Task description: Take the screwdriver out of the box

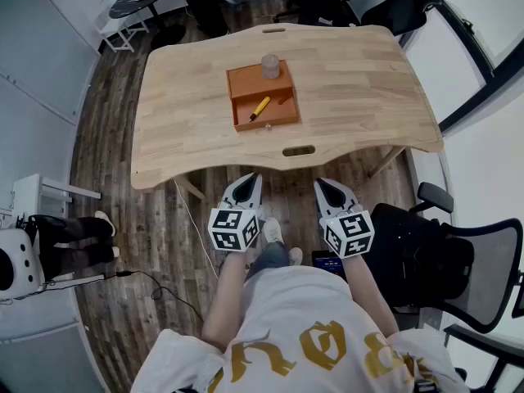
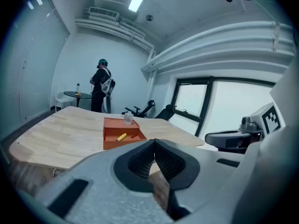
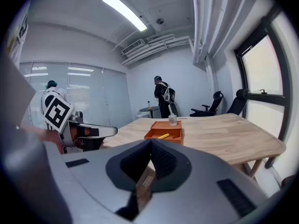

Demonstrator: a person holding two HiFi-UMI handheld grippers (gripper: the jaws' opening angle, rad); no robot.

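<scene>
Head view: reach step, nothing grasped yet. Your left gripper and right gripper: jaws together, empty, short of table near edge. Screwdriver lies in box mid-table. Next, I judge: extend forward, part jaws, straddle yellow handle.

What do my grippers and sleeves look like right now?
The left gripper and right gripper are pale grey, tapering to a point, with black ribbed pads; each carries a cube of black-and-white markers. The T-shirt is white, short-sleeved, with gold lettering.
</scene>
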